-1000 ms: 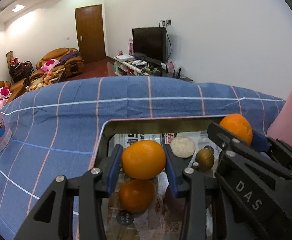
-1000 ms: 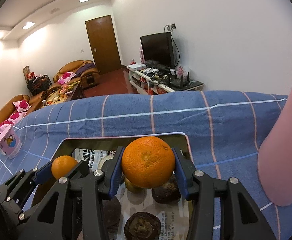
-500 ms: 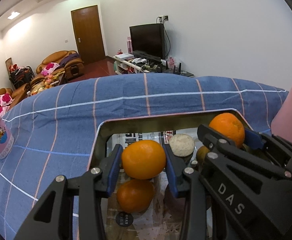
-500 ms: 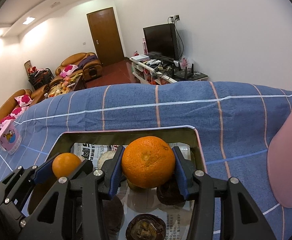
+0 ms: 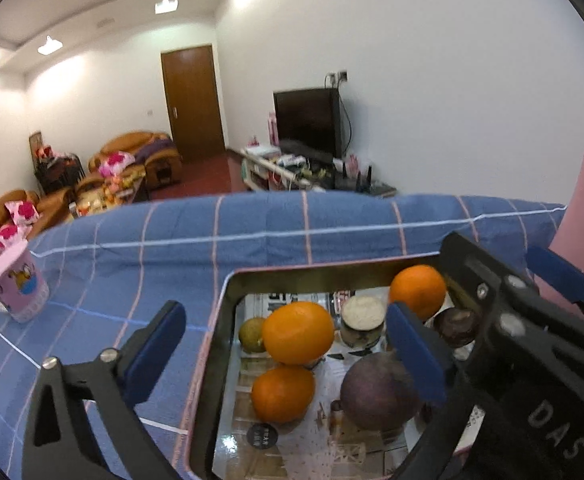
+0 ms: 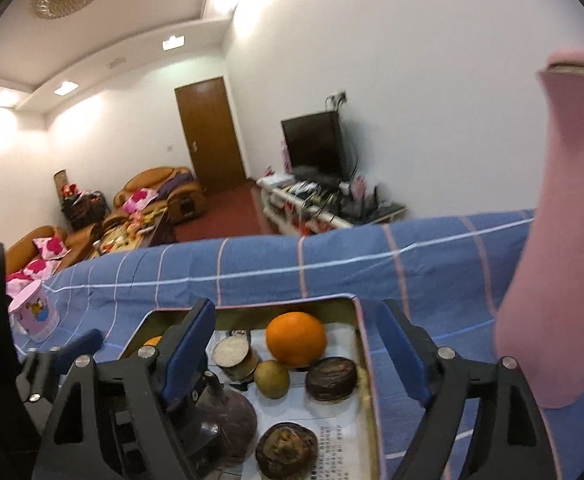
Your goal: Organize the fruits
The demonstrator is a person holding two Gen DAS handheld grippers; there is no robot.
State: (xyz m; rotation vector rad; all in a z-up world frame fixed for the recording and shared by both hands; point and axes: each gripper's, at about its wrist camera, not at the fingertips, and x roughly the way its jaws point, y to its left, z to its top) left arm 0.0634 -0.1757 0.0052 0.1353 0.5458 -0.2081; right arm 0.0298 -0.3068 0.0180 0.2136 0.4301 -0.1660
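Note:
A metal tray (image 5: 228, 292) lined with newspaper sits on the blue checked cloth and also shows in the right wrist view (image 6: 361, 344). In the left wrist view three oranges lie in it: one (image 5: 297, 332) resting on another (image 5: 283, 394), and one (image 5: 417, 291) at the far right. My left gripper (image 5: 284, 354) is open and empty above them. My right gripper (image 6: 299, 356) is open and empty above the tray, behind an orange (image 6: 295, 338). Dark round fruits (image 6: 331, 373), a purple fruit (image 5: 379, 392) and a greenish fruit (image 6: 272, 379) also lie in the tray.
A pink cartoon cup (image 5: 18, 286) stands on the cloth at the left. A tall pink object (image 6: 551, 240) rises at the right of the tray. A small tin with a pale top (image 5: 363, 316) sits among the fruit. The table's far edge runs behind the tray.
Both grippers have opened and let go of their oranges, which now lie in the tray. Both grippers have pulled back and up from the tray.

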